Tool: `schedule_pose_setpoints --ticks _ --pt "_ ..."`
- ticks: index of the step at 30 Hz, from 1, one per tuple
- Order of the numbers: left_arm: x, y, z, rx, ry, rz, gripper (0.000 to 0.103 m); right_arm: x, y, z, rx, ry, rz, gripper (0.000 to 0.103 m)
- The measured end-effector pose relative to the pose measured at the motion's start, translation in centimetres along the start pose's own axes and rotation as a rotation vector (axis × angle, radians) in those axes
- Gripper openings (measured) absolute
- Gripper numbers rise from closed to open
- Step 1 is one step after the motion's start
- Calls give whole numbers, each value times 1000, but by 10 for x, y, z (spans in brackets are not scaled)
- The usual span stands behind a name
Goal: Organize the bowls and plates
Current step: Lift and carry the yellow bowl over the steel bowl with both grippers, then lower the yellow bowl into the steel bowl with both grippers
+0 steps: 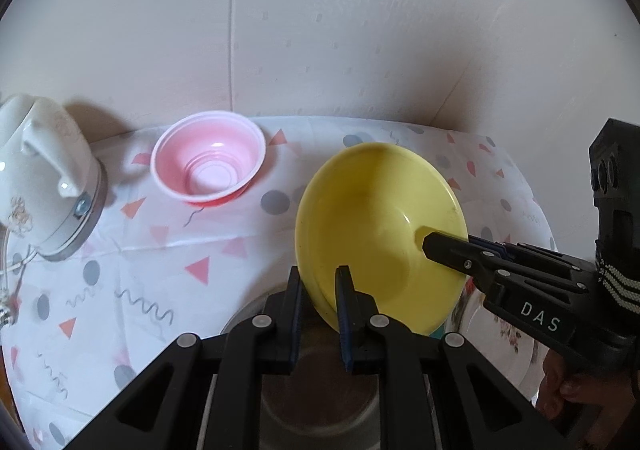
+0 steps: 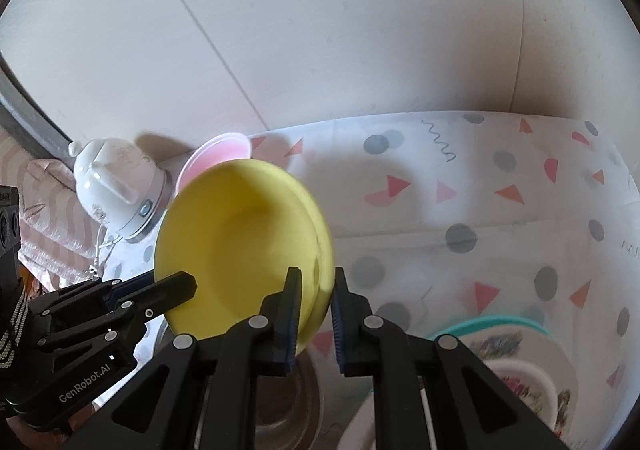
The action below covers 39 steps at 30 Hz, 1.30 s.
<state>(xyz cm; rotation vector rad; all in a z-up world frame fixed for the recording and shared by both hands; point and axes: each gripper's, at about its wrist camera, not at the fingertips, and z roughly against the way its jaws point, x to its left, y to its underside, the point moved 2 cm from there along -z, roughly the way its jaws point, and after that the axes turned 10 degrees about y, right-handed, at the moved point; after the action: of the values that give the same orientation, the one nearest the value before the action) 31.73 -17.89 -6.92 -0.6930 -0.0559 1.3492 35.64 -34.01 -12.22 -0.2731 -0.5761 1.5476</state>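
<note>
A white kettle lies tipped at far left; a pink bowl stands beside it. The yellow bowl, tilted above a metal bowl, is pinched at its rim by the left gripper and right gripper. Floral plates sit rightmost.

left wrist: close, faces wall | right wrist: likewise | shared: yellow bowl, probably tilted

Yellow bowl: matt smooth plastic. Pink bowl: glossy ribbed plastic. Kettle: glazed white ceramic, metal base ring. Bench cloth: thin printed sheet, creased. Steel bowl: dull brushed metal.
</note>
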Motion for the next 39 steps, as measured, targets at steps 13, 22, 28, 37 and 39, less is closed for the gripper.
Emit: schedule_pose_setpoints --ticks 13,22,28,37,39 --pt "20 47 8 65 2 33 17 27 39 0 50 -8 6 14" --pt "30 68 6 115 -1 22 17 37 61 -9 101 3 5 14" --pt "30 71 5 131 2 5 17 38 68 -17 134 15 -12 14" --pt "33 76 -6 180 -10 -8 17 38 75 -24 174 37 -15 14" --pt "34 76 -8 190 -12 -4 17 40 76 -24 178 47 -1 14"
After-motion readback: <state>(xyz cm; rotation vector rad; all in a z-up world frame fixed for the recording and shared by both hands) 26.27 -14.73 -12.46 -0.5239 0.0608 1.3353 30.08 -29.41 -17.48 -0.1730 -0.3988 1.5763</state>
